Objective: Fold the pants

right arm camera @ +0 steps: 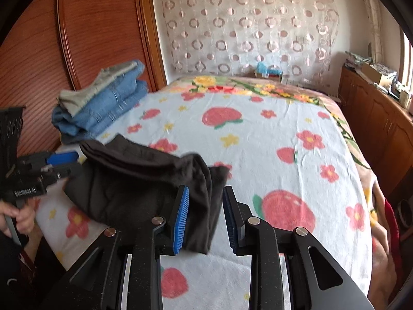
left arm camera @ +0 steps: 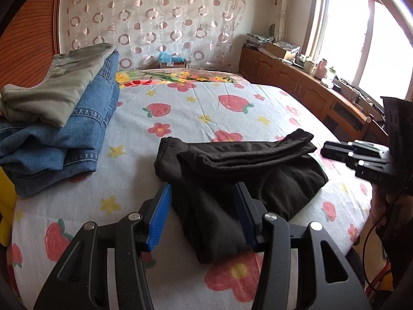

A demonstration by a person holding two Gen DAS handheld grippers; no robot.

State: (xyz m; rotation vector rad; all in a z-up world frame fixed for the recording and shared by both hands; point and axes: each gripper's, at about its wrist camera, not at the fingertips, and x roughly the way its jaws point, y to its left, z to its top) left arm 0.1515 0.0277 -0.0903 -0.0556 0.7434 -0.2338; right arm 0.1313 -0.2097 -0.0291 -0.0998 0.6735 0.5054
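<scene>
Dark brown pants lie folded on the strawberry-print bed cover, near the front edge. My left gripper is open, its blue pads either side of the pants' near fold, just above the cloth. My right gripper is open too, its pads straddling the pants' right end. The right gripper also shows in the left wrist view, at the pants' far right end. The left gripper also shows in the right wrist view, at the pants' left side.
A stack of folded blue jeans topped with grey-green pants sits at the bed's left side. A wooden wardrobe stands left, a wooden cabinet with clutter runs along the right under the window.
</scene>
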